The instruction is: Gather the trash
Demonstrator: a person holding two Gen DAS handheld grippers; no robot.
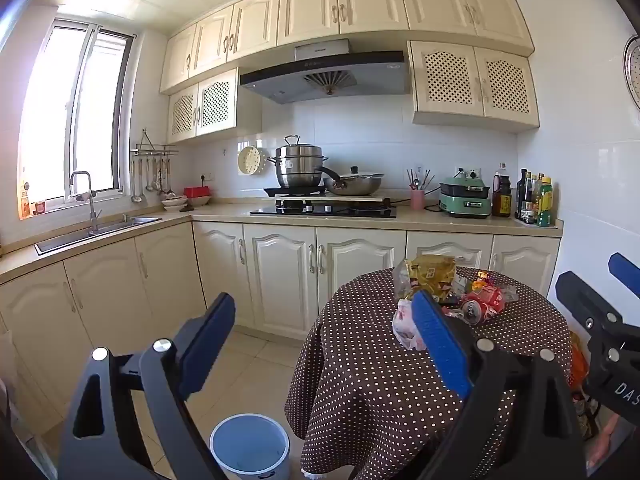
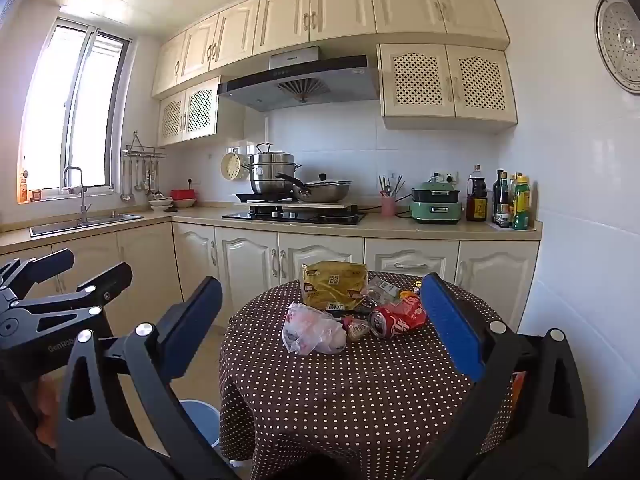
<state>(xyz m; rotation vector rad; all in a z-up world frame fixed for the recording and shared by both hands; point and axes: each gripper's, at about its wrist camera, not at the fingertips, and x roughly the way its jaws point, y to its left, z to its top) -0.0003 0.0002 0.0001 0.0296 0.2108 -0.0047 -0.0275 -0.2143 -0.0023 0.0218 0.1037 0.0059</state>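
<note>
Trash: a small heap near the middle of the round tabletop [image 2: 360,392], on the dotted cloth; nothing collected yet, by the look of it.
Bag [image 2: 310,330]: crumpled clear plastic with pink print, nearest piece in the right view, lying apart at the heap's left edge.
Can [image 2: 394,316]: red, dented, on its side, mouth toward the camera, touching small wrappers.
Packet [image 2: 334,288]: yellow, crinkled, at the back of the heap.
Bin [image 1: 250,446]: pale blue, open, on the floor just left of the tabletop's skirt.
Right tongs [image 2: 320,328]: wide apart, empty, aimed at the heap with the bag and can framed between the pads.
Left tongs [image 1: 328,344]: wide apart, empty, held left of the heap, above the bin side.
Step in hand: I judge it the reach for a first piece.
Doing it well: take the bag first, since it lies free; pinch a bunched fold rather than a loose flap; grip the can across its body, not its rim, so it cannot roll.
</note>
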